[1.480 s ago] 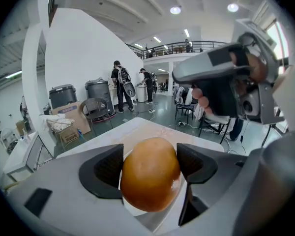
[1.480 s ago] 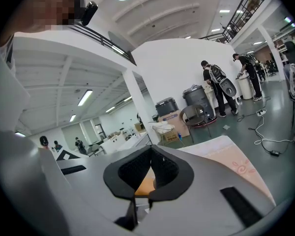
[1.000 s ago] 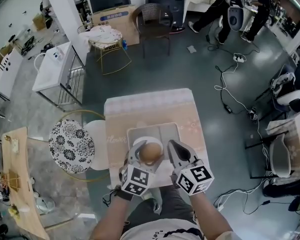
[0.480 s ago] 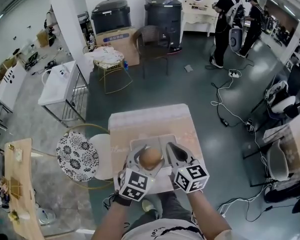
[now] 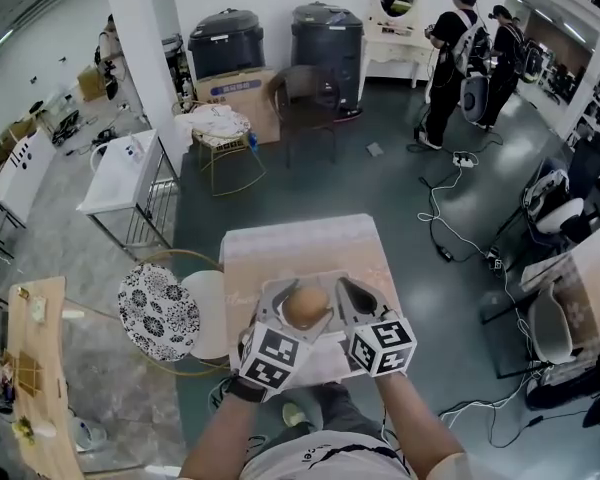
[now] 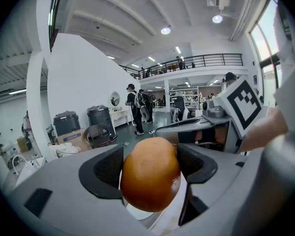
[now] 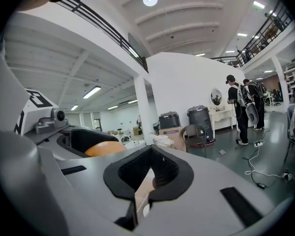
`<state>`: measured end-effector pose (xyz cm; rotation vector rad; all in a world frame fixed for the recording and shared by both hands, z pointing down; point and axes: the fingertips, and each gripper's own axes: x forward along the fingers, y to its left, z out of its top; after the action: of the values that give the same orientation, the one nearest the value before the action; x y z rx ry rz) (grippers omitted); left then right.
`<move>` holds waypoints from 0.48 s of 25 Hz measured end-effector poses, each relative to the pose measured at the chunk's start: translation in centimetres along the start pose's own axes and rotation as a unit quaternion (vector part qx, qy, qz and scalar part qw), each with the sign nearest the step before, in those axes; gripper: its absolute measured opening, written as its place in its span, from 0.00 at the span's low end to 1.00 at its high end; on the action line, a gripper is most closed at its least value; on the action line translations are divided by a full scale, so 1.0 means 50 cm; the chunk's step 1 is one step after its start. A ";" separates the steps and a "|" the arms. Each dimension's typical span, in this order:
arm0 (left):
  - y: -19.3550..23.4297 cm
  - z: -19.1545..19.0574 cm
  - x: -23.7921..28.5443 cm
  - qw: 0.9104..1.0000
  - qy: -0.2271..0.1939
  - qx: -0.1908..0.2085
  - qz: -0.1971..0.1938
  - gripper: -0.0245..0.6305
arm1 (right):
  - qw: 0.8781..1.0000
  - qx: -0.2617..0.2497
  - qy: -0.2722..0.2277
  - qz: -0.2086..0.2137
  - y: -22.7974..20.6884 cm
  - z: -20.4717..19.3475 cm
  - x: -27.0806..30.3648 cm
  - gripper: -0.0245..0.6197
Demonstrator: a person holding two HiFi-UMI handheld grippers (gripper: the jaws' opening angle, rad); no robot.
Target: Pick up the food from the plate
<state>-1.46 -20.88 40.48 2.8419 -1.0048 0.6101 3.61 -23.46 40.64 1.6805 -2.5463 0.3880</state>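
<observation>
Left gripper [image 5: 300,316]: its jaws were closed against both sides of the round, orange-brown food [image 6: 150,180], which filled the gap between the dark pads.
Right gripper [image 7: 146,179]: its jaws were drawn together with only a thin slit between them and nothing held; it sat just beside the left gripper.
Food: it was held in the left gripper over the grey tray [image 5: 332,275], with a piece of the white plate [image 6: 137,213] showing right under it.
Surface [image 5: 300,238]: a small pale table carried the tray at its near end.
Surroundings: a stool with a black-and-white patterned seat [image 5: 158,311] stood left of the surface, and two persons [image 5: 460,33] stood well apart at the far side of the room.
</observation>
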 end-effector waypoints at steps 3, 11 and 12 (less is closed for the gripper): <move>-0.002 0.006 -0.008 1.000 -0.002 0.001 0.000 0.56 | 1.000 -0.008 0.001 0.000 0.009 0.008 -0.005 0.06; 0.001 0.008 -0.022 1.000 -0.004 -0.006 -0.001 0.56 | 1.000 -0.016 -0.001 0.002 0.029 0.021 -0.010 0.06; 0.001 0.008 -0.023 1.000 -0.005 -0.007 -0.001 0.56 | 1.000 -0.017 -0.001 0.002 0.029 0.022 -0.012 0.06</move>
<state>-2.16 -20.30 39.66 2.8359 -1.0048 0.5887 2.59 -22.66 39.22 1.6653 -2.5432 0.3427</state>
